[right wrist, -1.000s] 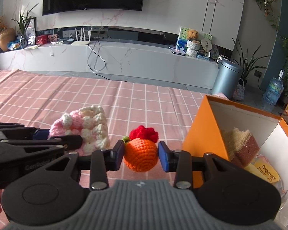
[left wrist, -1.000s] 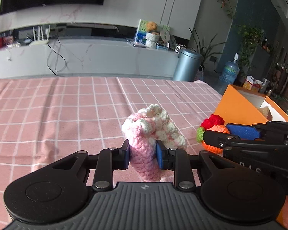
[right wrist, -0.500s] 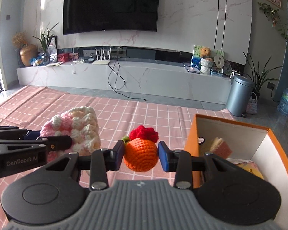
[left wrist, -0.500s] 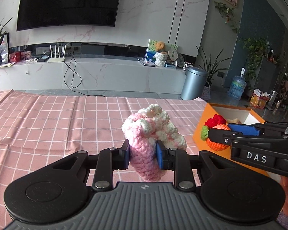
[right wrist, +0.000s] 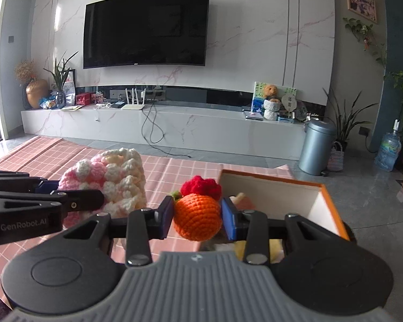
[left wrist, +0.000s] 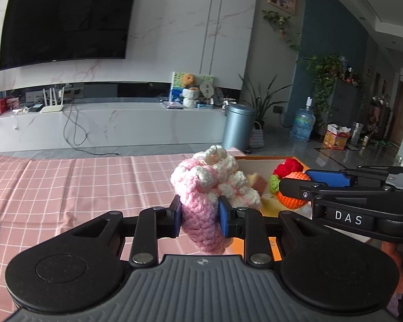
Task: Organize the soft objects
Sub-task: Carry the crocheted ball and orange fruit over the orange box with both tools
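Crocheted pink-and-white yarn piece [left wrist: 201,201] pinched at its lower bulk between the pads of the left gripper [left wrist: 199,216], so the looser part flops forward above the jaws. Right gripper [right wrist: 197,218] clamps an orange crocheted fruit [right wrist: 197,220] at its widest part (red tuft up). Both loads hang clear of the checked cloth [left wrist: 67,187], just short of the orange box [right wrist: 333,209] ahead, probably their destination.

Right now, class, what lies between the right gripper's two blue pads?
In the right wrist view, the right gripper pinches an orange crocheted fruit with a red top, held above the orange box.
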Tool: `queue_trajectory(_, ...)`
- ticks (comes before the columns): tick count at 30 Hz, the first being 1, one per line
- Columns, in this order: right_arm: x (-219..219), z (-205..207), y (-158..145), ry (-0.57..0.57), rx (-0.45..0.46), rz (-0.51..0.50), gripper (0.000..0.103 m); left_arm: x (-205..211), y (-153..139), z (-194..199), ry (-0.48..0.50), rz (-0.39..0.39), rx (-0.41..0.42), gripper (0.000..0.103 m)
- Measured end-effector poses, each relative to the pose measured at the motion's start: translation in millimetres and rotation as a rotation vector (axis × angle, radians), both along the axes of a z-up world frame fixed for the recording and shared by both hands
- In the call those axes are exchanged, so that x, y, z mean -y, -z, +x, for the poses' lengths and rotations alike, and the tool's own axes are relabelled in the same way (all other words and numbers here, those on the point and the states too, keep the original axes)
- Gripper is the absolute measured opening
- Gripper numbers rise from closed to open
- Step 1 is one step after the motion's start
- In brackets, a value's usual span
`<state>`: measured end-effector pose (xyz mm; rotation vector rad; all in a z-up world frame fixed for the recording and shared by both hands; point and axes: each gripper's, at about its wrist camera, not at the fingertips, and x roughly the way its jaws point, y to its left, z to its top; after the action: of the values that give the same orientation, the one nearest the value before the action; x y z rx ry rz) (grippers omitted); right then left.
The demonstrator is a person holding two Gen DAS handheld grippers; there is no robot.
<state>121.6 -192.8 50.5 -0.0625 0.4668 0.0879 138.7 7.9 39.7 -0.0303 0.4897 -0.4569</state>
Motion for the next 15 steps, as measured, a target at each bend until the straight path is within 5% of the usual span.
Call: queue_trajectory(15, 101, -27, -2, 0.090, -0.064, -0.026, 0.038, 99, -1, -17, 0.207, 0.112, 0.000, 0.031)
